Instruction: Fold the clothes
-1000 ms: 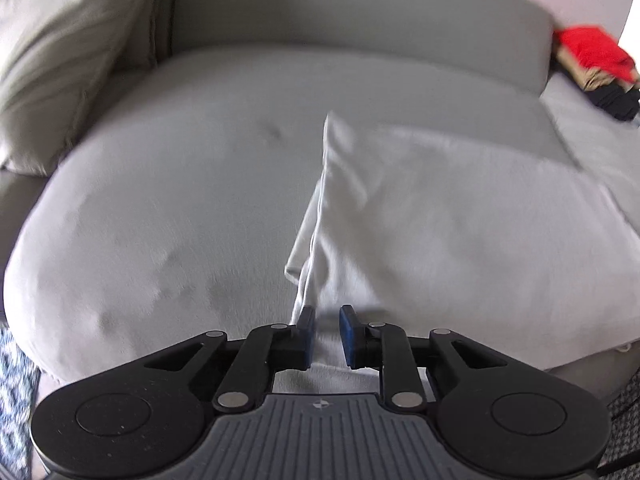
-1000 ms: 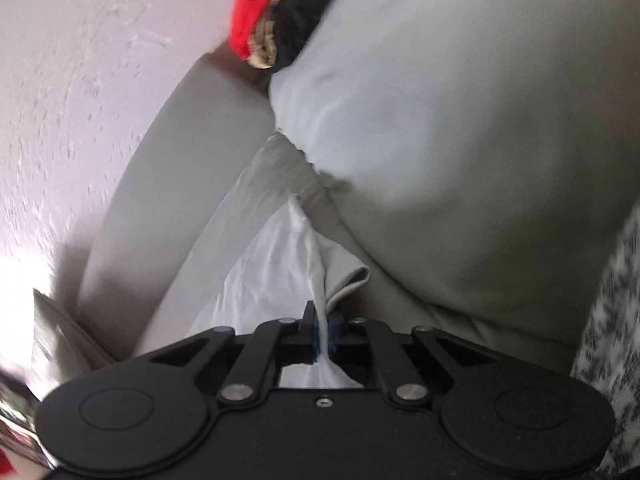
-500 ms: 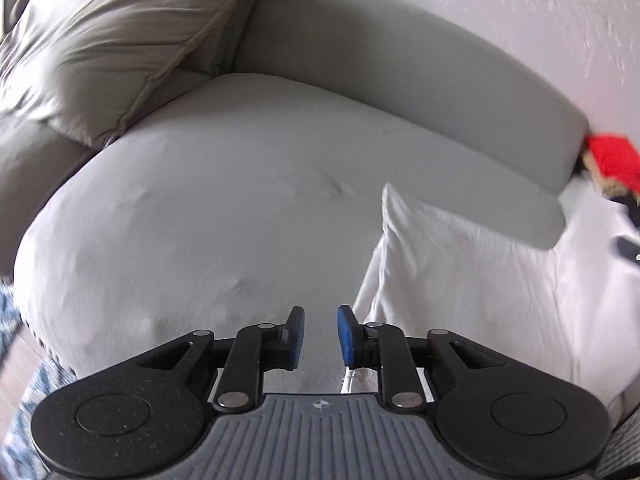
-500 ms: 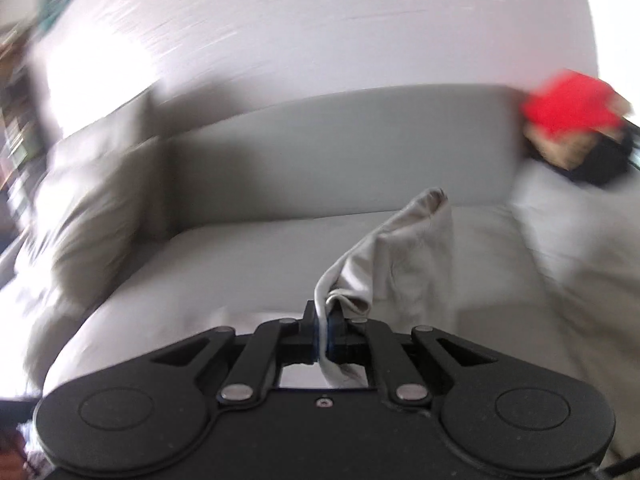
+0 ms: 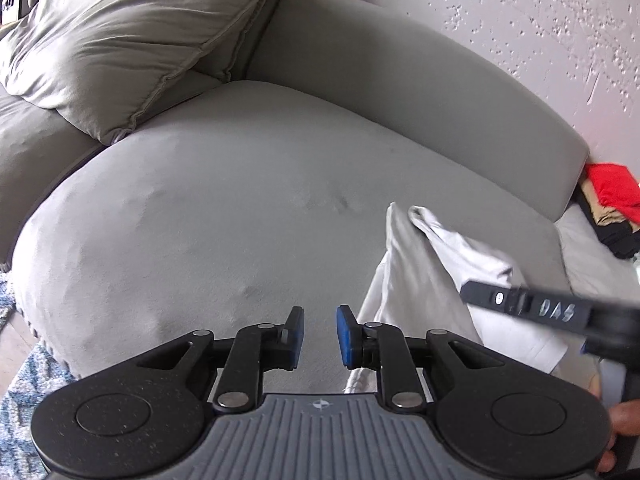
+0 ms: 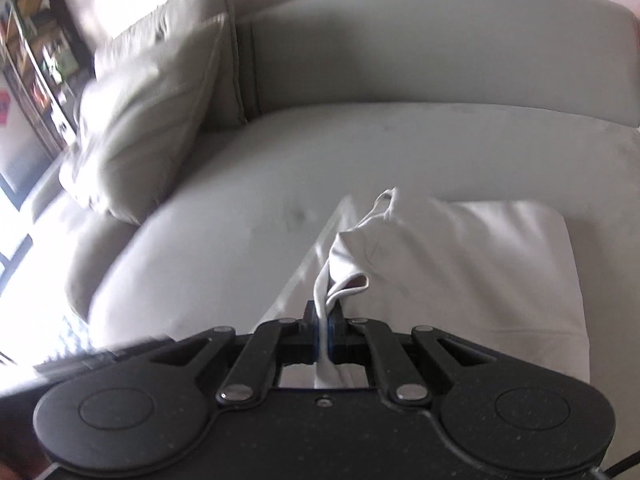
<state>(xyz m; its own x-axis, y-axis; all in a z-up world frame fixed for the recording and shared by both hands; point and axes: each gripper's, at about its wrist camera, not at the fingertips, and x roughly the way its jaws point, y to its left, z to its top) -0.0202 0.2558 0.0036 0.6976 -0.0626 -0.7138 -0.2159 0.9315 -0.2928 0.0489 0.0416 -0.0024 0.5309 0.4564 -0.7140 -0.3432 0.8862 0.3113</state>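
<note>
White garment (image 6: 460,280) lying at right of frame on grey sofa seat (image 5: 240,208), right gripper (image 6: 324,332) pinching its lifted edge at lower centre, left gripper (image 5: 318,334) with fingers slightly spread, empty, pillow (image 5: 120,40) upper left

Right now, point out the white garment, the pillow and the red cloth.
white garment (image 6: 460,264), right wrist view, on its flat folded part.
pillow (image 5: 120,40), left wrist view, on its face.
red cloth (image 5: 612,188), left wrist view, on its top.

right gripper (image 6: 323,330) swung over (clamped), white garment (image 6: 460,280) folded
</note>
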